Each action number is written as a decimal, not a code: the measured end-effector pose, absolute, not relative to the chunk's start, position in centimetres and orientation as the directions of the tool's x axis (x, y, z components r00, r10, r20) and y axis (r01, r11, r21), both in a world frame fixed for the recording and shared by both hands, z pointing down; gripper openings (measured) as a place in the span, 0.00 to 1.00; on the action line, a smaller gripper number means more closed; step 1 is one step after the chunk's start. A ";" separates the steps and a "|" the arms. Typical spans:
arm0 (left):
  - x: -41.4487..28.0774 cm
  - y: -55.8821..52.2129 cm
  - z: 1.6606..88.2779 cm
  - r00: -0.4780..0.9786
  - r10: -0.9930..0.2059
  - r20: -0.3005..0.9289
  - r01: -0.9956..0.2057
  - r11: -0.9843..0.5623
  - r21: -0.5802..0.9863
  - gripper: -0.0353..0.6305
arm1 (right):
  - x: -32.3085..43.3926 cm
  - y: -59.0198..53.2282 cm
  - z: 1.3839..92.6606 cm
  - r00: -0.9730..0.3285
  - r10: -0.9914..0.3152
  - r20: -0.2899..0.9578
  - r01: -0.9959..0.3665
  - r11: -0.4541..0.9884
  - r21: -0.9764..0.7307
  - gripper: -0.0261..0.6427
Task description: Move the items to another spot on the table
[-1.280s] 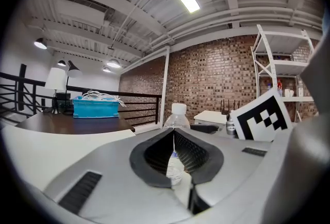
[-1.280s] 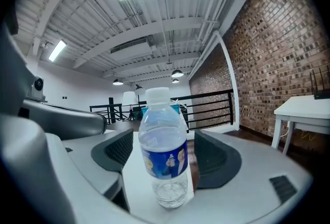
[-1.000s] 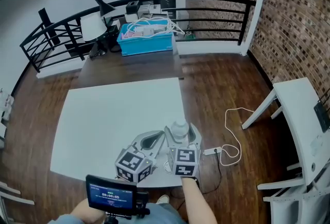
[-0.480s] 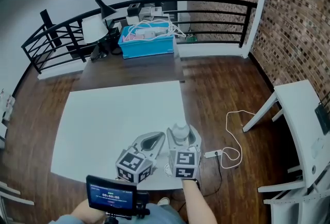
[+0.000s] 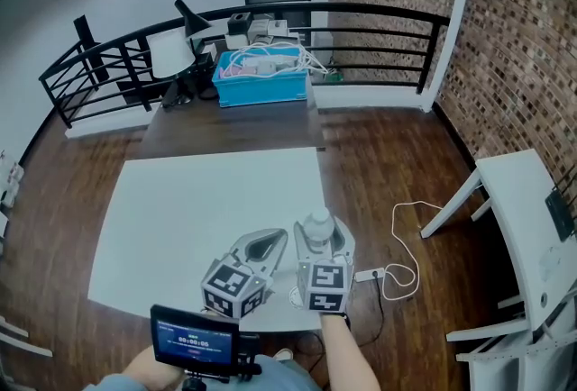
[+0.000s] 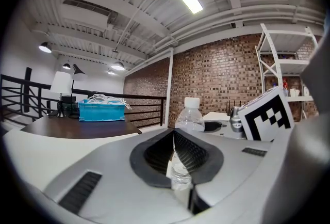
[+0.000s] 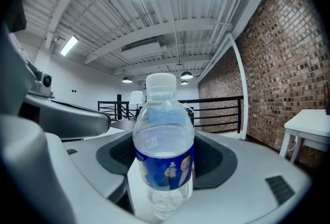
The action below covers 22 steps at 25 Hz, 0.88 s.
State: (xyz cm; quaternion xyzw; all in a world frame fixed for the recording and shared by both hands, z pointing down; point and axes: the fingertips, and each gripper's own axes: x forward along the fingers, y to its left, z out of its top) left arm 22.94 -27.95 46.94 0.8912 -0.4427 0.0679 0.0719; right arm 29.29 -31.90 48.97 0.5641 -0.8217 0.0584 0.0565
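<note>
A clear water bottle (image 5: 316, 224) with a white cap and a blue label stands upright near the front right edge of the white table (image 5: 180, 200). My right gripper (image 5: 321, 236) has just been closing its jaws, and both pads now press the sides of the bottle (image 7: 164, 150). My left gripper (image 5: 273, 241) rests just left of it, shut with nothing between its pads. In the left gripper view the bottle (image 6: 191, 116) shows beyond the shut left gripper (image 6: 174, 132). The right gripper (image 7: 165, 169) grips the bottle low on its body.
Behind the white table is a dark table with a blue crate (image 5: 263, 74) of cables and a lamp (image 5: 169, 51), against a black railing (image 5: 379, 15). A white cable (image 5: 406, 240) lies on the wood floor to the right, near a white desk (image 5: 527, 200).
The right jaws look a little narrower around the bottle than a second ago. Neither gripper nor the bottle has shifted on the table.
</note>
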 end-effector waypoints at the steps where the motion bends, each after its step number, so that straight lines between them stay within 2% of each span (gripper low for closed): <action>1: 22.7 -27.9 46.7 0.597 -0.781 0.182 -0.800 -0.597 0.065 0.08 | 29.1 -31.8 48.7 -0.360 -0.920 0.153 -0.933 0.360 -0.028 0.48; 22: 19.1 -26.0 41.4 0.575 -0.813 0.090 -0.817 -0.576 0.015 0.08 | 25.7 -28.1 39.0 -0.398 -0.918 0.008 -0.915 0.397 0.070 0.48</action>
